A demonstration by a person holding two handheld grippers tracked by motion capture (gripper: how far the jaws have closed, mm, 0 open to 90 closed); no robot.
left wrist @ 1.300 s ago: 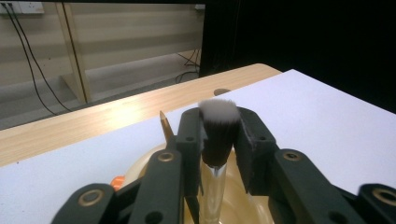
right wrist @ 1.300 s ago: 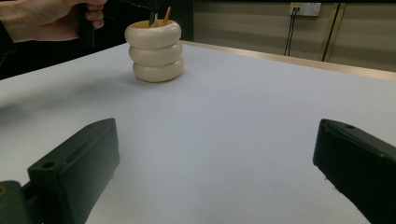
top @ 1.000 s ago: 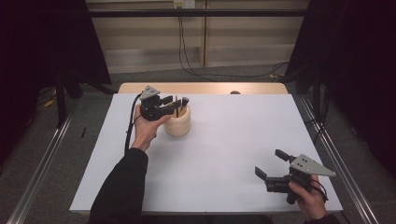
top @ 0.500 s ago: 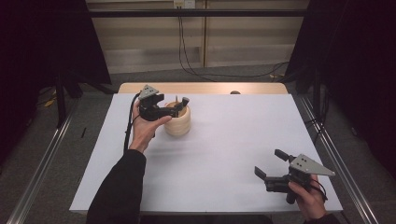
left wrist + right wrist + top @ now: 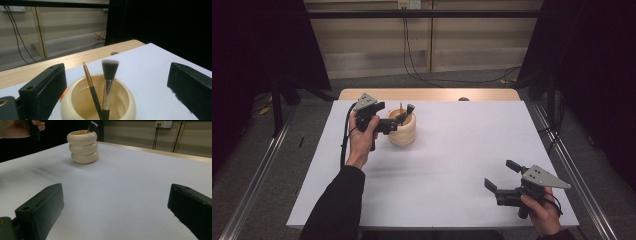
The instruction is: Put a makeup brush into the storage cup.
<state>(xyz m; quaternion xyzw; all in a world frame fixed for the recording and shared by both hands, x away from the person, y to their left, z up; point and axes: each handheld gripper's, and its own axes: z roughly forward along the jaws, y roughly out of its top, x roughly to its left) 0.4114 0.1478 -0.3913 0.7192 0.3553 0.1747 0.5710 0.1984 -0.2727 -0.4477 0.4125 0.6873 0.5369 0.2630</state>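
Note:
A cream ribbed holder (image 5: 402, 134) stands at the table's back left. Two brushes stand loose in it: a flat-topped dark brush (image 5: 110, 67) and a thin one with an orange tip (image 5: 86, 71). My left gripper (image 5: 404, 116) hovers at the holder's rim, coming in from its left. Its jaws have just been opening and now stand wide to either side of the brushes without touching them. Near the front right edge, my right gripper (image 5: 500, 174) is open with nothing between its jaws. From there the holder (image 5: 83, 147) is far off at the upper left.
White sheet (image 5: 452, 165) covers the table, and a strip of bare wood (image 5: 432, 94) shows along the far edge. Metal rails run along both sides of the table on the floor. Cables hang down the back wall.
The left jaws have spread much wider over the holder, and the left hand has drawn back a little to the left. The right gripper has stayed put.

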